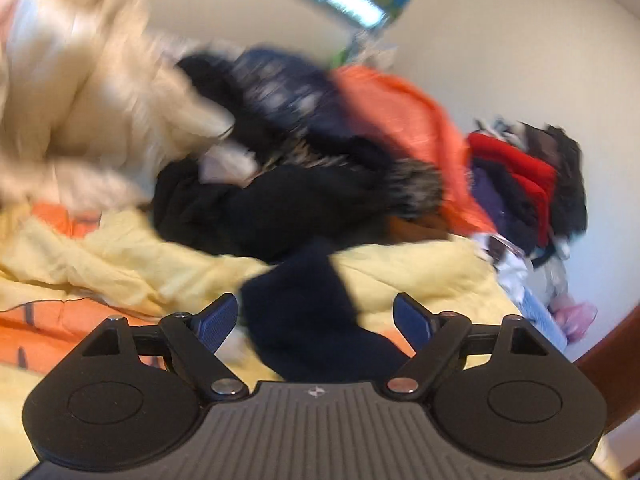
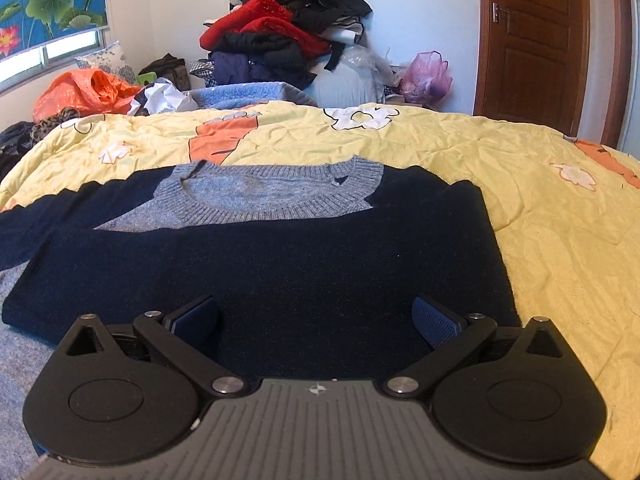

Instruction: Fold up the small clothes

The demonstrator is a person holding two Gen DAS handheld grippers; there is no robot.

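A navy sweater with a grey-blue collar and shoulders lies flat on the yellow quilt, its sleeve reaching out to the left. My right gripper hovers over the sweater's lower half, jaws wide open, nothing between the blue pads. The left wrist view is blurred. There my left gripper stands open, and a navy strip of the sweater lies on the quilt below the gap between the fingers, not pinched by them.
A heap of black, red and dark clothes rises behind the bed, with an orange bag at the left and a pink bag near the wooden door. In the left wrist view, piled dark and cream garments fill the far side.
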